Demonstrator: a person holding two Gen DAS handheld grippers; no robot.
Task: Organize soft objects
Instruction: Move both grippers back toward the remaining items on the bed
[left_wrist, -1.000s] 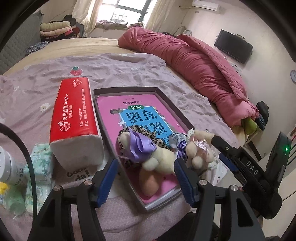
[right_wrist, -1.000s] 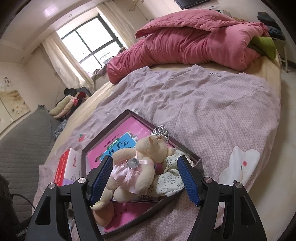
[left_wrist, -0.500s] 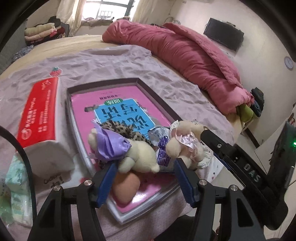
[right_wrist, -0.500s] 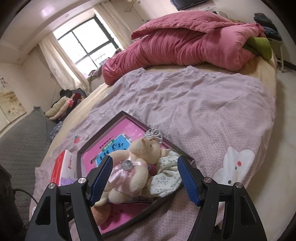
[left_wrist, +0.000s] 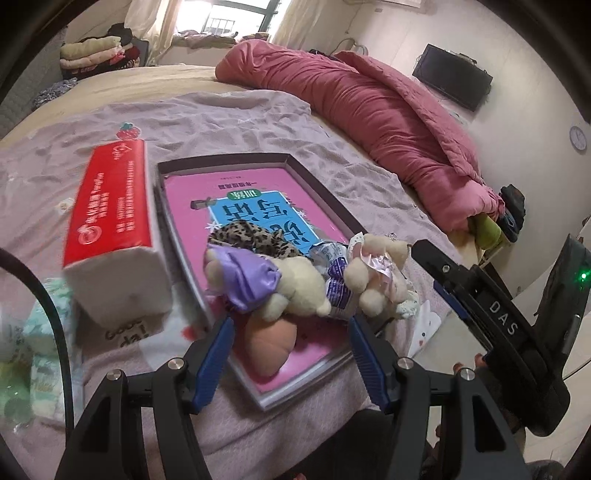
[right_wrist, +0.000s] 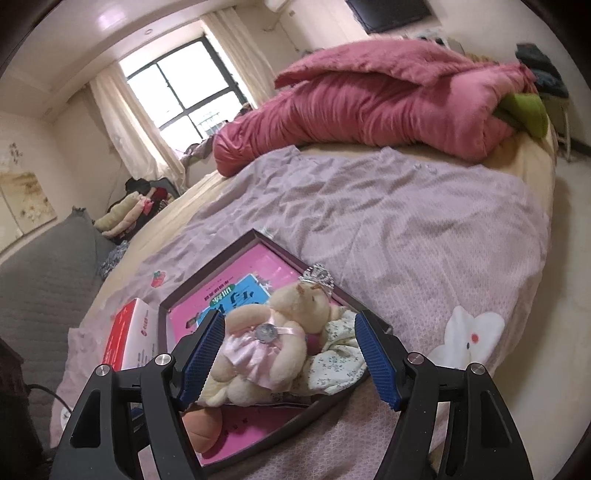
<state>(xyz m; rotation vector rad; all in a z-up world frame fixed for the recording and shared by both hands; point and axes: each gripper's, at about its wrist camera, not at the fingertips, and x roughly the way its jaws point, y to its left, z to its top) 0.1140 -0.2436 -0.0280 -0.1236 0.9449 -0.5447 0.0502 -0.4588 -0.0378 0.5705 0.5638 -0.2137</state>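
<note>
A dark tray (left_wrist: 325, 192) lined with a pink book lies on the bed. In it lie a cream bear in a purple dress (left_wrist: 266, 284), a cream bear in a pink dress (left_wrist: 373, 273) with a tiara (right_wrist: 317, 277), a leopard-print cloth (left_wrist: 247, 236), a peach soft ball (left_wrist: 273, 339), a floral cloth (right_wrist: 336, 354) and a crinkly packet (left_wrist: 332, 273). My left gripper (left_wrist: 290, 354) is open just in front of the ball and purple bear. My right gripper (right_wrist: 291, 362) is open around the pink-dress bear (right_wrist: 266, 343) without touching it.
A red and white tissue pack (left_wrist: 110, 225) lies left of the tray, with mint wipe packs (left_wrist: 40, 354) beside it. A rolled pink duvet (left_wrist: 369, 110) lies along the far side of the bed. The bed edge is close at the right (right_wrist: 546, 258).
Both grippers have pulled back slightly and shifted view; the left one swung right then back. The toys lie still. Both grippers stayed open.
</note>
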